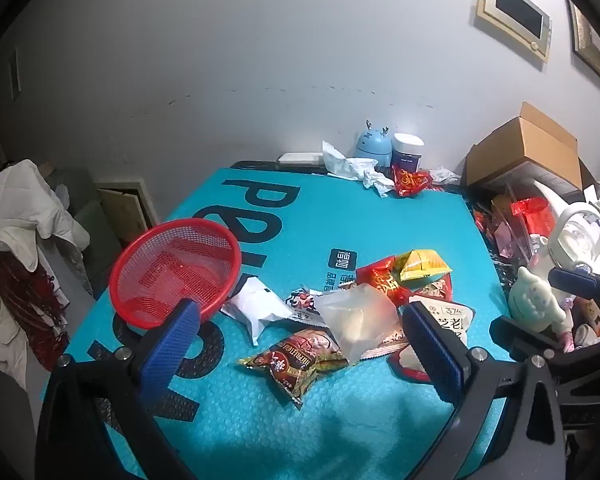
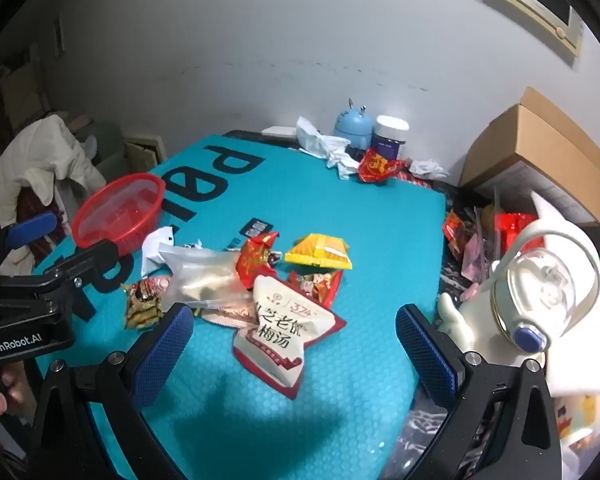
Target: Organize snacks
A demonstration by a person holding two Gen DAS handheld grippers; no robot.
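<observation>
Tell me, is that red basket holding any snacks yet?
Empty. Through the red basket only its bare mesh shows, while the snack packets all lie loose on the blue mat beside it.

We see a plain grey-white wall [image 1: 228,60] behind the counter [image 1: 300,208], which is covered in teal bubble wrap. Upper right of the counter hang framed pictures [image 1: 514,12]; to its left a white quilted jacket [image 1: 20,216] is draped, near a cabinet [image 1: 124,208]
</observation>
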